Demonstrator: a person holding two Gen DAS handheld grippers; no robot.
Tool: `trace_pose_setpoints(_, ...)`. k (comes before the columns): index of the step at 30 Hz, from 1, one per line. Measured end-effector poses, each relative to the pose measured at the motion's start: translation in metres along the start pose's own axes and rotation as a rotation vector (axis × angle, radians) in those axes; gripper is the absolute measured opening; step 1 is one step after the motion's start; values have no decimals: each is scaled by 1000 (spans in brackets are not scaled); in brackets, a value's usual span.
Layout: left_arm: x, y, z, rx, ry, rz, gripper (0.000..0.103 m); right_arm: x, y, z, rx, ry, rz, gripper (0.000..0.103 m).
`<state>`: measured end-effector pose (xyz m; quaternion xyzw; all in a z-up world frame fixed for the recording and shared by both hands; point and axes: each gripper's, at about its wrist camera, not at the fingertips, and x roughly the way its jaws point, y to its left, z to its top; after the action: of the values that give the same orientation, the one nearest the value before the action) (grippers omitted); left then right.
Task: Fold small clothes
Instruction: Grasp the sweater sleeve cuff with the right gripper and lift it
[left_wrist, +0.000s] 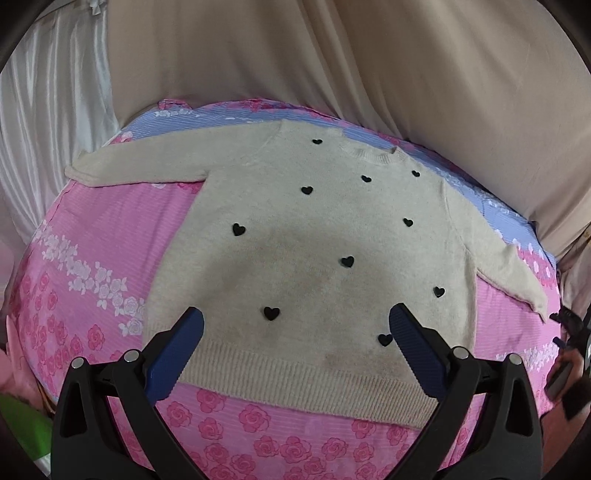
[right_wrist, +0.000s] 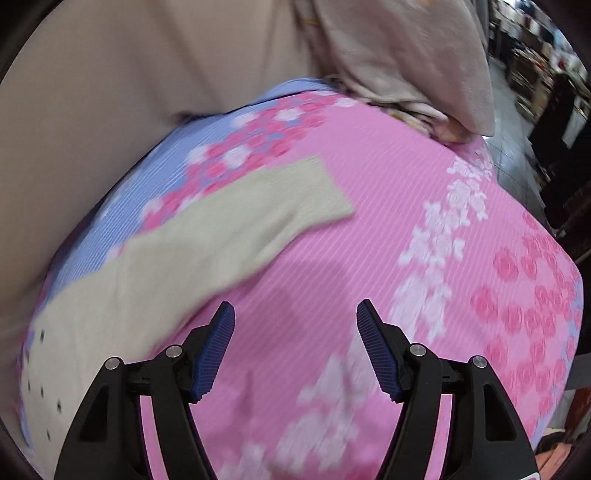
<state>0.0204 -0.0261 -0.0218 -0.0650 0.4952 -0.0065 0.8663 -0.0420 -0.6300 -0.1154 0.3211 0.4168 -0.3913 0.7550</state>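
Note:
A small beige knitted sweater (left_wrist: 295, 229) with black hearts lies flat and face up on the pink rose-print sheet (left_wrist: 92, 229), both sleeves spread sideways. My left gripper (left_wrist: 295, 325) hangs open above its ribbed hem, with nothing between the blue pads. In the right wrist view, one beige sleeve (right_wrist: 207, 229) stretches across the sheet, its cuff pointing up and right. My right gripper (right_wrist: 295, 310) stands open over bare pink sheet (right_wrist: 369, 221), below and right of that sleeve and holding nothing. That view is blurred by motion.
Beige curtain (left_wrist: 332, 66) hangs behind the bed, white fabric (left_wrist: 55, 110) at the left. A heap of beige cloth (right_wrist: 406, 74) lies at the sheet's far corner. Dark furniture and floor (right_wrist: 535, 92) show at the right. Something green (left_wrist: 22, 424) sits at the lower left edge.

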Motion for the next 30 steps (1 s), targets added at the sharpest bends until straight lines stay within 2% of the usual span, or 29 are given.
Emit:
trace_pose_setpoints(4,9,-27,0,36,13,16,98,49,-28,47,85,36,-15,66)
trace_pose_setpoints(7,16,-45,0,65,29,25,98,77,-41,62,132,73,-29,66)
trace_pose_setpoints(9,19,-53,1,86,33,30,98,91,-44,66,166,96,-7,69)
trace_pose_setpoints(10,21,-58,1,100,37,36,98,91,-42,67,160,69,-8,64)
trace_pose_setpoints(12,25,-62,2,113,46,43,98,92,-31,69,107,56,7,40)
trace_pose_setpoints(13,28,-63,3,117,54,45,98,91,-26,70,82,55,41,13)
trace_pose_setpoints(15,32,-63,5,121,62,46,98,84,-23,73,99,46,79,8)
trace_pose_setpoints(18,33,-62,10,127,54,34,98,52,-16,78,136,-27,200,7)
trace_pose_setpoints(21,34,-58,14,126,47,9,98,2,16,84,95,-90,340,7)
trace_pose_setpoints(24,36,-53,14,109,48,-22,98,-49,70,83,8,-111,502,7)
trace_pose_setpoints(27,35,-44,15,90,41,-50,98,-102,147,62,-130,-101,666,7)
trace_pose_setpoints(30,31,-30,18,62,21,-79,98,-145,234,27,-268,-62,817,7)
